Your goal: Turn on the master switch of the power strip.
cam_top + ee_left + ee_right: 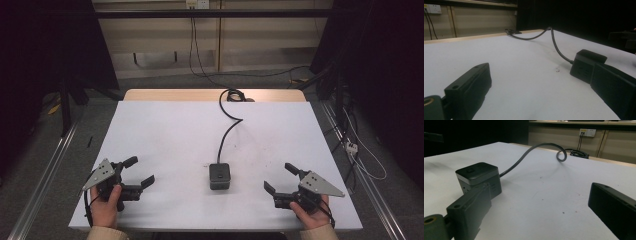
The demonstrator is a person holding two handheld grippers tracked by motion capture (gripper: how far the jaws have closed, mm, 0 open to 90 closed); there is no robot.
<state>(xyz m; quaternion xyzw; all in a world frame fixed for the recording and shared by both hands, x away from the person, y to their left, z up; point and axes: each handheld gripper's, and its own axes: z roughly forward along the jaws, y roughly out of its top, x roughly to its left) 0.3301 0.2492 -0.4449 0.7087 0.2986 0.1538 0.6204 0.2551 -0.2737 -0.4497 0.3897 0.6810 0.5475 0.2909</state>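
- The black cube-shaped power block (219,176) sits flat on the white table (165,130), between the two grippers and well apart from both; nothing touches it.
- Its cable (227,127) runs away from the grippers, curls in a raised loop, and goes over the far edge. In my judgement that stiff loop is the main hazard: a pull or nudge on the block could make the cable spring, twist the block round or drag it.
- The left gripper (137,172) rests low on the table in a hand, jaws wide apart and holding nothing. The block lies ahead of it, off toward its right jaw, so a straight push forward would likely clip a corner with that jaw.
- The right gripper (281,177) is likewise spread and empty. The block stands ahead toward its left jaw, with the same risk of a glancing hit.
- The block's sides look smooth, so a shallow or off-centre pinch may slip.
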